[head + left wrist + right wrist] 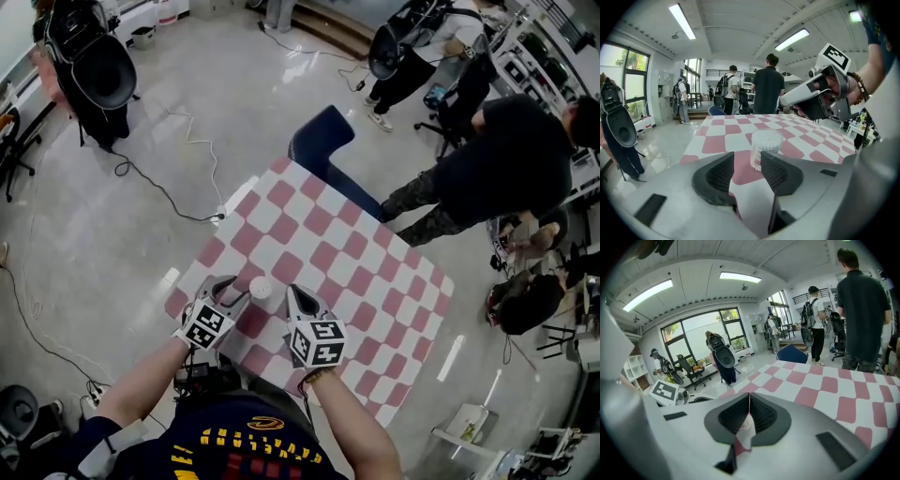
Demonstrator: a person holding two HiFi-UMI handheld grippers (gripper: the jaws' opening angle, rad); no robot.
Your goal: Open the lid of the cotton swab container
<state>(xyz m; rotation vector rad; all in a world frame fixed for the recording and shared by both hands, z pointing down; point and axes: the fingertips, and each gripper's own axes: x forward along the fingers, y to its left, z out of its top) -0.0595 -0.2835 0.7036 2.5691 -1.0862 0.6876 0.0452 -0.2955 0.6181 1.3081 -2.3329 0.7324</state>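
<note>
The cotton swab container [260, 288], a small round clear tub with a white lid, stands upright on the pink-and-white checked table [375, 272] near its front corner. In the left gripper view the container [766, 147] is just past the jaw tips, slightly to the right. My left gripper [231, 289] [747, 161] is open, with nothing between its pads. The lid sits closed on the tub. My right gripper [296, 298] [749, 401] hovers to the right of the container with its jaws shut and empty. It also shows in the left gripper view as the right gripper [806, 96], up and to the right.
A dark blue chair [323, 141] stands at the table's far corner. A person in black [506, 169] stands to the right of the table, with others seated beyond. A black studio light [94, 70] and cables lie on the floor at left.
</note>
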